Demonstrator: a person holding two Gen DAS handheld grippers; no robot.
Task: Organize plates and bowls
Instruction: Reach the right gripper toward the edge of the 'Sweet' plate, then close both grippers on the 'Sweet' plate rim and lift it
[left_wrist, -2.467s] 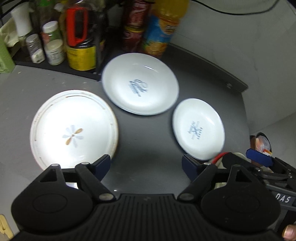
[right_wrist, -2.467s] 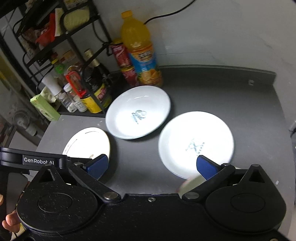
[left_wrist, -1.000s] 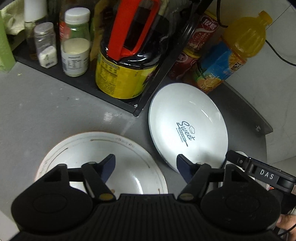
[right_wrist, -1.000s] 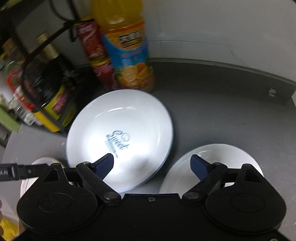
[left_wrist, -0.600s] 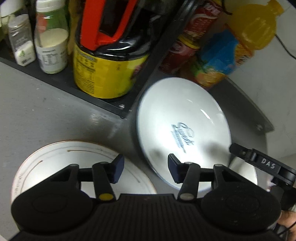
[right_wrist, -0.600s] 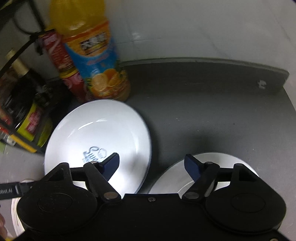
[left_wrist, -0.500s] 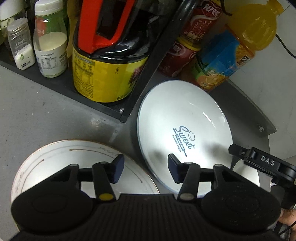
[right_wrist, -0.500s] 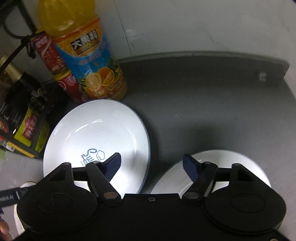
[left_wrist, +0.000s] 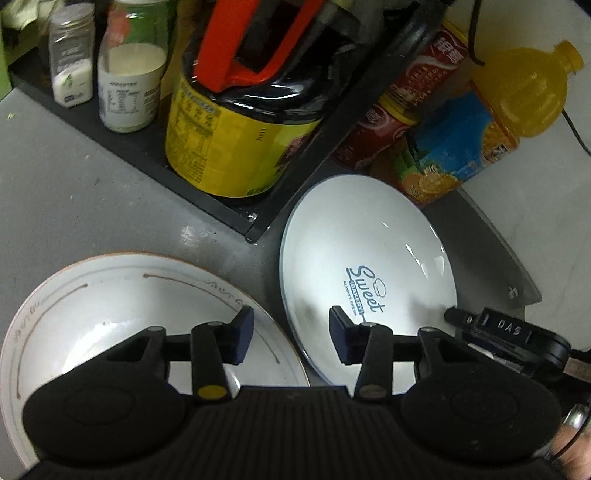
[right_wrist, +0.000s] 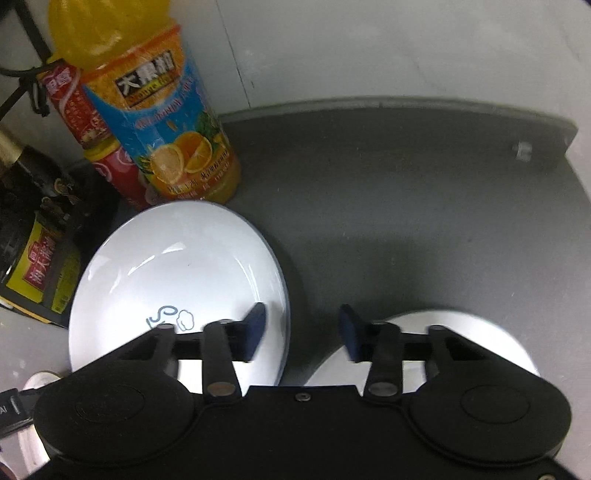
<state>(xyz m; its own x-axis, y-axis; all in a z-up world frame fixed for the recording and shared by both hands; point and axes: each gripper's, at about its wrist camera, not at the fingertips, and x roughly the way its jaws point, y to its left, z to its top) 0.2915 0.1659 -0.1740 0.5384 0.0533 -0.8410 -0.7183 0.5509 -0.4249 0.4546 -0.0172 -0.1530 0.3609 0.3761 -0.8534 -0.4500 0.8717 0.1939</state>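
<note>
A white plate printed "Sweet" (left_wrist: 369, 258) lies on the dark counter, and it shows in the right wrist view too (right_wrist: 177, 266). A larger brown-rimmed plate (left_wrist: 110, 314) sits to its left, and a smaller white plate (right_wrist: 480, 332) to its right. My left gripper (left_wrist: 291, 332) is open and straddles the gap where the brown-rimmed plate's right rim meets the Sweet plate's left rim. My right gripper (right_wrist: 303, 330) is open over the Sweet plate's right rim, its right finger above the small plate. Nothing is held.
A black rack (left_wrist: 207, 206) behind the plates holds a yellow-labelled can (left_wrist: 229, 140) and jars (left_wrist: 129, 85). Red cans (left_wrist: 388, 122) and an orange juice bottle (right_wrist: 166, 129) stand right behind the Sweet plate. Bare counter (right_wrist: 406, 206) spreads to the right, up to a raised back edge.
Both grippers have come forward and down toward the Sweet plate. The jaws of each now stand closer together than before. The plates have not moved.
</note>
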